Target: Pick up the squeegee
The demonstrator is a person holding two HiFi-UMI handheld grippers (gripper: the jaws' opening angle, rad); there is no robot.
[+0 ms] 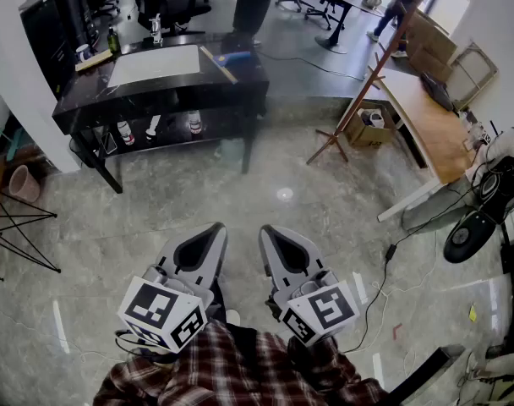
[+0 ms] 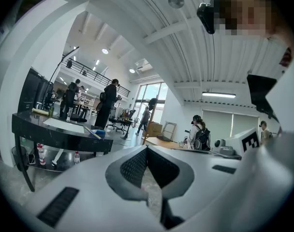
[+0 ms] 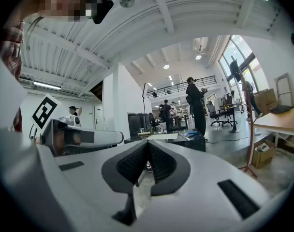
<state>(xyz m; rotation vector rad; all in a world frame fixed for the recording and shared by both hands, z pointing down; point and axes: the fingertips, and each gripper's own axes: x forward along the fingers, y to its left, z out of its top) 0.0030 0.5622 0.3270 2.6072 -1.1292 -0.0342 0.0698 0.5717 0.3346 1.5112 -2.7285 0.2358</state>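
Left tool and right tool are both closed and empty, well short of the desk. The squeegee lies at the desk's right end; arriving with closed jaws could shove it off the edge.

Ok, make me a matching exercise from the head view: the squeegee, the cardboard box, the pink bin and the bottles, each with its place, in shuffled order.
Things:
1. squeegee
2. cardboard box
3. pink bin
4. bottles

Places:
A. lower shelf of the black table
B. on the floor, far left of the head view
C. top of the black table, right end
D. on the floor beside the wooden desk

Pairs: 1-C, 2-D, 3-B, 4-A.
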